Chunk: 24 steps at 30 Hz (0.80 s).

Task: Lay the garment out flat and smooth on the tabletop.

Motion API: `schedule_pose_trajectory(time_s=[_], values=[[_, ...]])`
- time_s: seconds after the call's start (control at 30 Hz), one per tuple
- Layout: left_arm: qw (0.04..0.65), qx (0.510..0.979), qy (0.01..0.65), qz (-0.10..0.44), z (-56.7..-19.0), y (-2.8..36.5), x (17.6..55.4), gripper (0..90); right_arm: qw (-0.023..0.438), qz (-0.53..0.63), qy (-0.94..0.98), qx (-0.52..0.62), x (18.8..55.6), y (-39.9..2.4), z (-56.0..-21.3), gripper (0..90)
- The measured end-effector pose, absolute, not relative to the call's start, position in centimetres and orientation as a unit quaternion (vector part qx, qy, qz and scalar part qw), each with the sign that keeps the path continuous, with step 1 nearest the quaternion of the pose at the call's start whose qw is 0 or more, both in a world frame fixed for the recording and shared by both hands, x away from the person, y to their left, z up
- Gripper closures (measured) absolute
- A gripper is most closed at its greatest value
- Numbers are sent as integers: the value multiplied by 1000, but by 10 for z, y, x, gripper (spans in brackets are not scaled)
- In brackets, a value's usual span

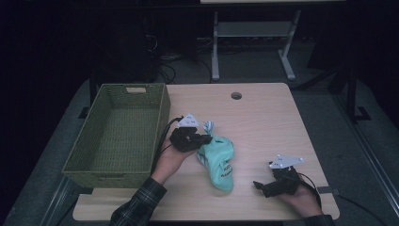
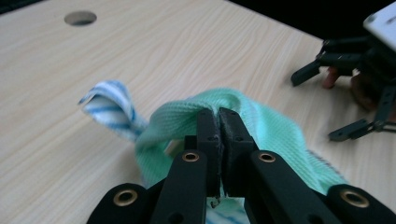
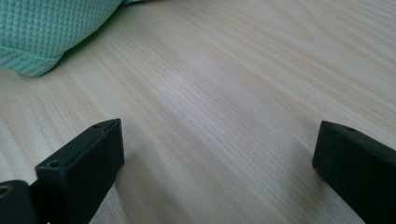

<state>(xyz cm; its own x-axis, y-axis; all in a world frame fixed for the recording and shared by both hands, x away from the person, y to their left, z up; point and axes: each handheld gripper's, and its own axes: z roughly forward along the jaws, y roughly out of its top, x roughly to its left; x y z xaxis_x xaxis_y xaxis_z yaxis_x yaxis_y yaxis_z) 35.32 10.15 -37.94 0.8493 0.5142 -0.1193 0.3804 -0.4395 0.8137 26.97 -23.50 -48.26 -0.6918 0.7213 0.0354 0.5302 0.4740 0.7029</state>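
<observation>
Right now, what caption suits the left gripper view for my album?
Left claw pinches a fold of the mint-green cloth above the wooden table.

One mint-green cloth (image 1: 219, 160) is lying just beside the left gripper (image 1: 201, 139), one blue-striped cloth (image 1: 208, 126) is peeking out there, and one woven basket (image 1: 120, 134) is sitting behind that tool.

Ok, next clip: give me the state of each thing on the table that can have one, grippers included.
Left gripper: shut, pinching a fold of the green cloth.
Green cloth: crumpled on the table, one part pinched up.
Blue-striped cloth: bunched beside the green one, not gripped.
Right gripper: open, jaws wide apart, nothing between them, low over bare wood.
Basket: upright at the table's left, nothing in it.
</observation>
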Motion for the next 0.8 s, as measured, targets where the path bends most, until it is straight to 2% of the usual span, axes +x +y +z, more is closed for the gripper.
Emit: schedule_pose_trajectory(time_s=[0.33,0.8], values=[[478,833,266,80,-354,103,352,871,135,356,847,370,270,-235,-483,17],[440,863,244,46,-387,49,358,852,135,356,847,370,270,-235,-483,18]])
